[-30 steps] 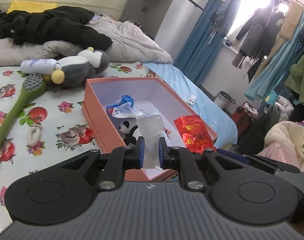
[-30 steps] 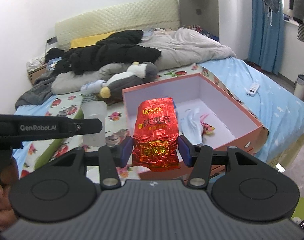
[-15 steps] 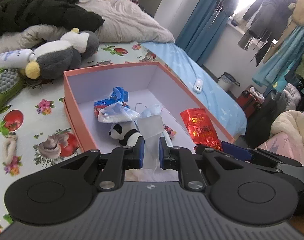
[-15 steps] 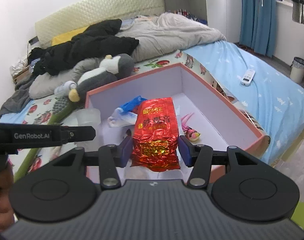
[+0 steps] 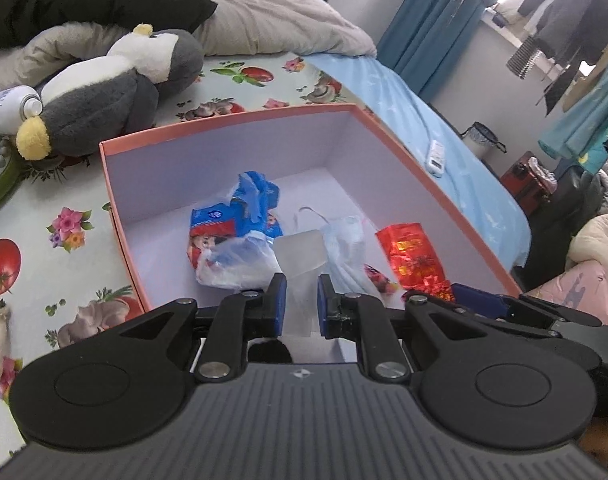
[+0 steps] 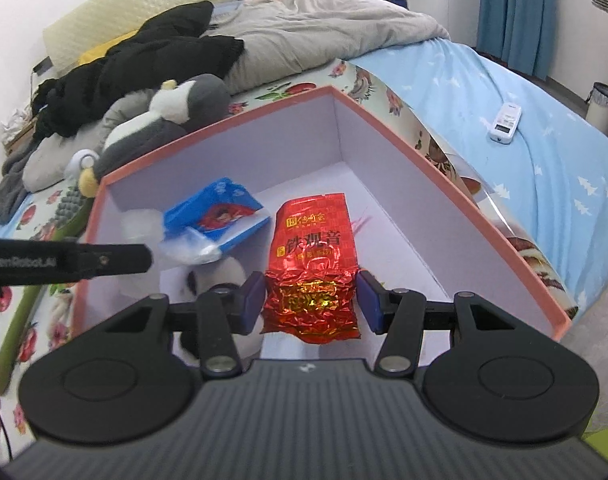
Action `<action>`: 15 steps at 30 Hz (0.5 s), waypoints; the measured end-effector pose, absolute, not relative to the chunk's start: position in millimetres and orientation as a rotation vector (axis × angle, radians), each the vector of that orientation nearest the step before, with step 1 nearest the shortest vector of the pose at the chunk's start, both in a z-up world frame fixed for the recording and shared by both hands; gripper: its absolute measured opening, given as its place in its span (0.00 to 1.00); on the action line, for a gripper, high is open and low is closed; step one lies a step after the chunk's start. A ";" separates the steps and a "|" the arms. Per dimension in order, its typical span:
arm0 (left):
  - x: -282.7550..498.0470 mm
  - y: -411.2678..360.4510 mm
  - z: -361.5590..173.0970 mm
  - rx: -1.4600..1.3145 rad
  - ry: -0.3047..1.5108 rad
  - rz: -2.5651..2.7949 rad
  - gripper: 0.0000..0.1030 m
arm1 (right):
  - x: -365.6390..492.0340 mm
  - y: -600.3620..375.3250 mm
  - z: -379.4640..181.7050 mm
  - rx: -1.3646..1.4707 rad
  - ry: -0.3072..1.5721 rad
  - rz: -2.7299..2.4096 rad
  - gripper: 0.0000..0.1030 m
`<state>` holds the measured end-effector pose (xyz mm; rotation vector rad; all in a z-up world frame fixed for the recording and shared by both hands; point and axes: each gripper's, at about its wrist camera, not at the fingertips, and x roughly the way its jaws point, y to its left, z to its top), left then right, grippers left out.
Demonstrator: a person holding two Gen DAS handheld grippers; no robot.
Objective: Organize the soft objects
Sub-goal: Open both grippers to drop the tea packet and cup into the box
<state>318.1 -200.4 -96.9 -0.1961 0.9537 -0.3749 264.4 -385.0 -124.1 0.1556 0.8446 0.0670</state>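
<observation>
Our left tool (image 5: pixel 300 306) pinches a translucent soft plastic cup (image 5: pixel 300 256); our right tool (image 6: pixel 310 300) clamps a red foil tea packet (image 6: pixel 312 264). Both hang over the salmon-pink cardboard box (image 5: pixel 436 184), which holds a blue snack packet (image 5: pixel 240 216), crumpled clear bags (image 5: pixel 240 260) and a small panda plush (image 6: pixel 220 276).

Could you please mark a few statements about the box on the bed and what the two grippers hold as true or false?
1. The right gripper holds a red foil tea packet. True.
2. The left gripper holds a green brush. False: it pinches a translucent soft plastic cup.
3. The salmon-pink cardboard box is empty. False: a blue snack packet and more lie inside.
4. The grey and white plush penguin lies outside the box. True.
5. A white remote control lies inside the box. False: it lies on the blue sheet.
</observation>
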 end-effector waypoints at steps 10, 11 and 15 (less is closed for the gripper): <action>331.6 -196.1 -106.4 -0.187 0.979 -0.351 0.50 | 276.7 -389.6 -131.1 0.189 0.884 0.082 0.57; 329.2 -195.2 -104.1 -0.185 0.969 -0.348 0.50 | 274.5 -388.6 -128.6 0.188 0.879 0.086 0.57; 317.0 -191.2 -89.4 -0.179 0.940 -0.356 0.50 | 260.7 -383.4 -114.3 0.188 0.854 0.088 0.57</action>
